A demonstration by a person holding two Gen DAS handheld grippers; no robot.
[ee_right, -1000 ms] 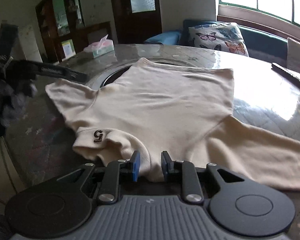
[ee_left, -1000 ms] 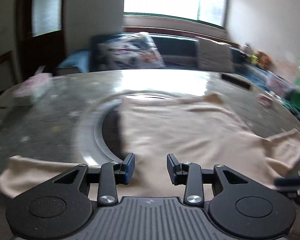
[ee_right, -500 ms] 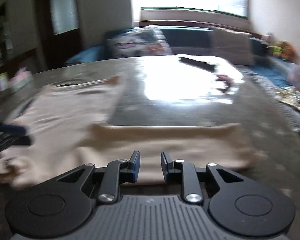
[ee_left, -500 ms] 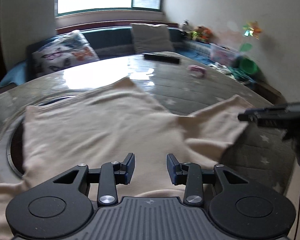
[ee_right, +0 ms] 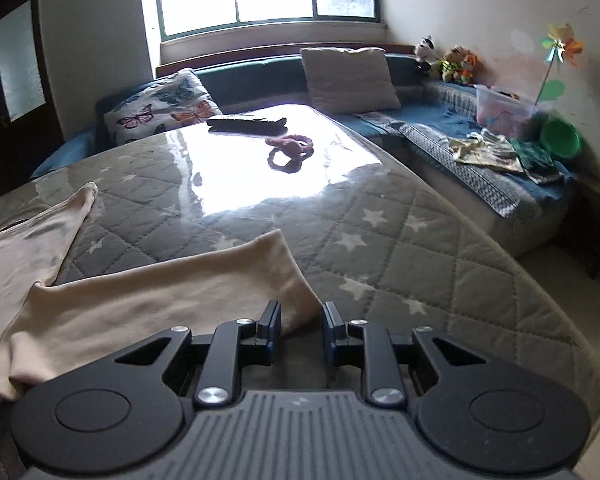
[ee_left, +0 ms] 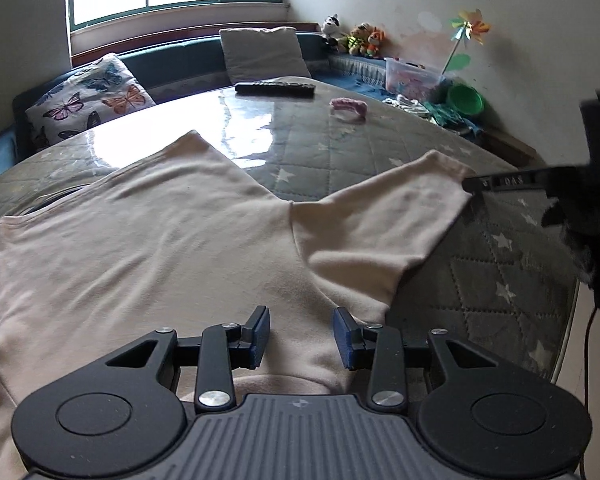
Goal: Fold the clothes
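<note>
Table [ee_right: 420,240] under a quilted, star-patterned cover and a glossy sheet carries the whole job: a cream long-sleeved top [ee_left: 140,240] lies spread flat across its near half, body toward the person's left, one sleeve [ee_right: 160,292] running out to the right along the table's near edge. That sleeve's long axis is the relation the next move appears to turn on: seen from the right wrist, it stretches from the shoulder at lower left to a cuff end that sits directly ahead of the right gripper [ee_right: 299,322], just beyond its blue-padded tips. The right gripper's jaws stand parted with nothing between them, lined up on the cuff corner, so the right hand is plainly the nearer one for taking the sleeve and carrying it back leftward over the body. The left gripper [ee_left: 301,336] hovers over the top's near edge beside the shoulder seam, jaws spread wide and empty, cloth showing between the pads but not pinched; whether it touches the fabric cannot be told. From the left wrist the right-hand tool appears as a dark shape at the sleeve's tip. Farther back on the table rest a remote control [ee_left: 275,88] and a small pink object [ee_left: 349,106], well apart from the garment.
</note>
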